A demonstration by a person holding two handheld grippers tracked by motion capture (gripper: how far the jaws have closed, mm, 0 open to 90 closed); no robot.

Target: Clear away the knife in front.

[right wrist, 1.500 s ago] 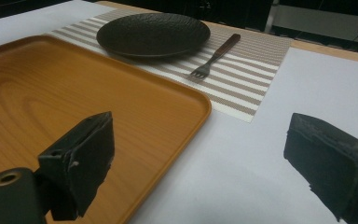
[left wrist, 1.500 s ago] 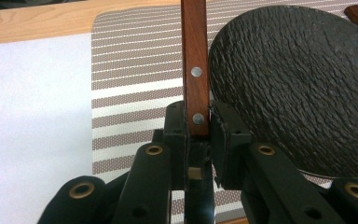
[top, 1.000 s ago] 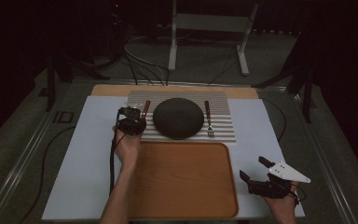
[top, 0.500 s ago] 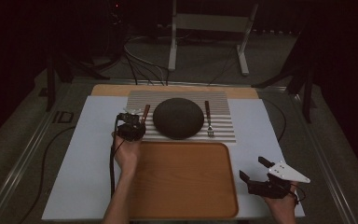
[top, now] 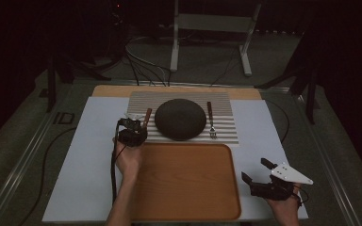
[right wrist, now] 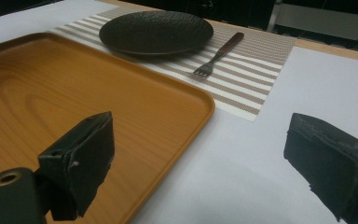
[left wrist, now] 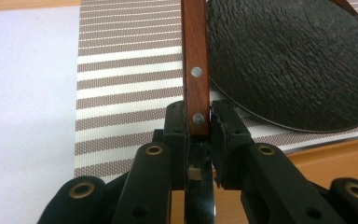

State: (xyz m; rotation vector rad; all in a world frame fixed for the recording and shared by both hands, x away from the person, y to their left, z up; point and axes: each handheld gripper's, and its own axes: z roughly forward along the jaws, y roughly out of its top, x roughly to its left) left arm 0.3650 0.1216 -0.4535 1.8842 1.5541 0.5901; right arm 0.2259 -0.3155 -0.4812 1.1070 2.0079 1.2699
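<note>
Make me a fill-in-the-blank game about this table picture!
1. The left gripper is shut on a wooden ____.
2. The dark plate sits on a ____ placemat.
3. Right of the plate lies a ____.
4. The right gripper has its fingers ____.

Missing words: handle; striped; fork; open

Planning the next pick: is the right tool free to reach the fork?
Probably yes. The right tool is open and holds nothing, and bare white sheet lies between it and the fork.
</note>
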